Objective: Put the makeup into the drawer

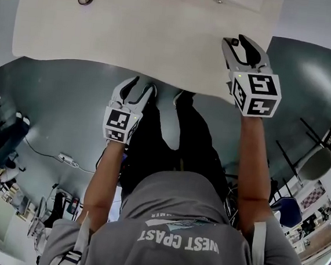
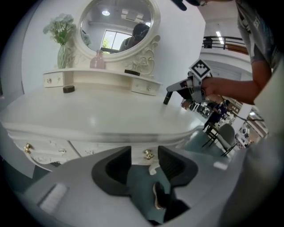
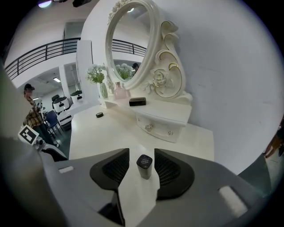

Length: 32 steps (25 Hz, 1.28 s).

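Note:
A small dark makeup bottle [image 3: 144, 166] stands upright on the white dressing table [image 3: 102, 133]. My right gripper [image 3: 142, 154] is open around it, with a gap on each side of the bottle. In the head view the right gripper [image 1: 238, 41] is over the table's front edge [image 1: 159, 76]. My left gripper [image 1: 144, 86] hangs lower, in front of that edge. It is open and faces a gold drawer knob [image 2: 147, 154] on the table's front drawer [image 2: 106, 147]; nothing is between its jaws. The left gripper view also catches the right gripper [image 2: 171, 95] over the table top.
An oval mirror [image 3: 128, 44] stands on a raised shelf with small drawers [image 3: 159, 126]. The shelf holds a flower vase [image 2: 62, 53], a pink bottle [image 2: 97, 61] and a black case [image 3: 137, 101]. A small dark round pot [image 2: 68, 88] lies on the table top. Chairs [image 2: 224, 133] stand at the right.

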{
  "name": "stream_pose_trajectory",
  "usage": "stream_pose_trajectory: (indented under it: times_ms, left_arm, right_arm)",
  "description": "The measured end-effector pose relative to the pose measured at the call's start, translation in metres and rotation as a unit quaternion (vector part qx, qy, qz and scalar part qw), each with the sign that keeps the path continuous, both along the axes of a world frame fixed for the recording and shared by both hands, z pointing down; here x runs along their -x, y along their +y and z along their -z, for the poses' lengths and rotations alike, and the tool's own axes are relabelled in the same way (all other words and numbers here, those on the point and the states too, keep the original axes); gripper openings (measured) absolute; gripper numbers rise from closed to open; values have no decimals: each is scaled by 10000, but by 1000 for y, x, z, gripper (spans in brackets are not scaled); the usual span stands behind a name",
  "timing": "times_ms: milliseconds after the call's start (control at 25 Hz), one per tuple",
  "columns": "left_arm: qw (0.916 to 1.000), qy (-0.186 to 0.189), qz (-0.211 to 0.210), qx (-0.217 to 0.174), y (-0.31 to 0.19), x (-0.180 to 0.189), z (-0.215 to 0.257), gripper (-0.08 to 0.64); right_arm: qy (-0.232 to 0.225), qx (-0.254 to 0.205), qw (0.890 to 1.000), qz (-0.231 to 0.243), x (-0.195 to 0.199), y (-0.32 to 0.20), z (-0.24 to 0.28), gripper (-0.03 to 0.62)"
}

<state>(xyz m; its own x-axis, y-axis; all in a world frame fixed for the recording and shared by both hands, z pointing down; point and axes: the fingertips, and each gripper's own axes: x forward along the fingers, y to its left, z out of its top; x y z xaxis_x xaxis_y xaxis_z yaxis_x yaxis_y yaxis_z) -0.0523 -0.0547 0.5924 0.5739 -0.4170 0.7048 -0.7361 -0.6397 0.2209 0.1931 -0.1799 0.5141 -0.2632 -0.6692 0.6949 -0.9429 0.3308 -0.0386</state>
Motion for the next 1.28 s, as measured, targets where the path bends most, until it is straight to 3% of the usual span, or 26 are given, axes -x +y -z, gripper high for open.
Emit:
stream_pose_trajectory:
  times_ms: [200, 440, 880, 1080, 1280]
  left_arm:
    - [9997, 12, -48, 231, 12, -17, -38, 207]
    - [9998, 87, -148, 87, 3, -50, -58, 215]
    - [9989, 110, -401, -237, 0, -44, -76, 205]
    - [9988, 98, -406, -273, -2, -44, -82, 135]
    - [9981, 101, -514, -323, -4, -48, -87, 121]
  right_arm:
    - [93, 119, 9999, 32, -2, 1, -11, 178]
    - [278, 171, 9995, 20, -12, -4, -14, 131]
    - [464, 138, 9988, -76, 15, -3, -19, 110]
    - [439, 118, 9988, -166, 22, 4, -19, 109]
    - [380, 6, 9991, -200, 25, 12, -9, 109]
